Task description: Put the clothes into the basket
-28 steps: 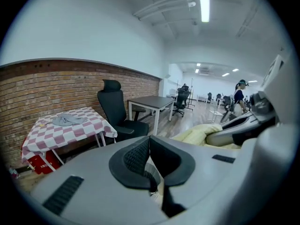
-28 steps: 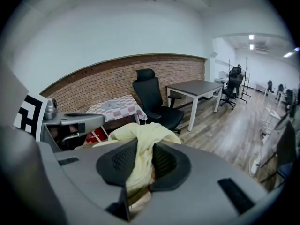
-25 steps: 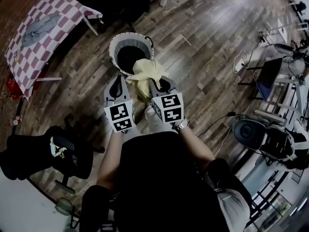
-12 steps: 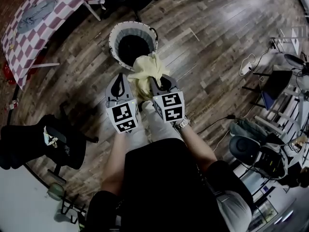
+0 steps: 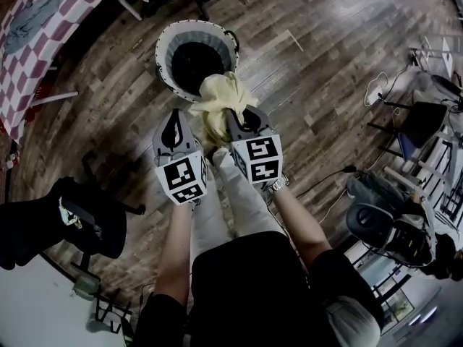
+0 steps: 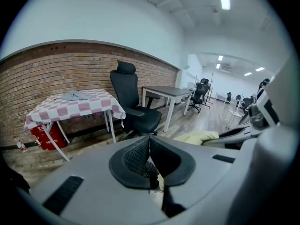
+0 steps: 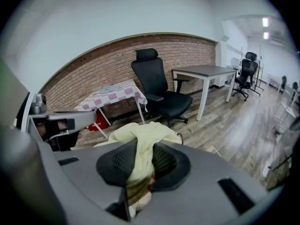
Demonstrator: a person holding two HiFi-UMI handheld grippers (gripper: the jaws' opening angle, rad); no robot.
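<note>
A pale yellow garment (image 5: 217, 100) hangs bunched just over the near rim of the round grey laundry basket (image 5: 163, 45), whose inside is dark. My right gripper (image 5: 235, 114) is shut on it; in the right gripper view the yellow cloth (image 7: 140, 139) runs between the black pads of the right gripper (image 7: 143, 161) and spills over their top. My left gripper (image 5: 173, 121) sits beside the garment on its left. In the left gripper view the left gripper (image 6: 150, 144) has its pads together with nothing between them, and the garment (image 6: 197, 137) shows off to the right.
A red-and-white checked table (image 5: 29, 42) with a grey cloth on it stands at the far left. A black office chair (image 5: 58, 223) is at my near left; more chairs and cables (image 5: 376, 92) lie to the right. The floor is wood planks.
Both grippers have sunk together toward the basket, carrying the yellow garment down to its near rim. The grip on the cloth has not changed.
</note>
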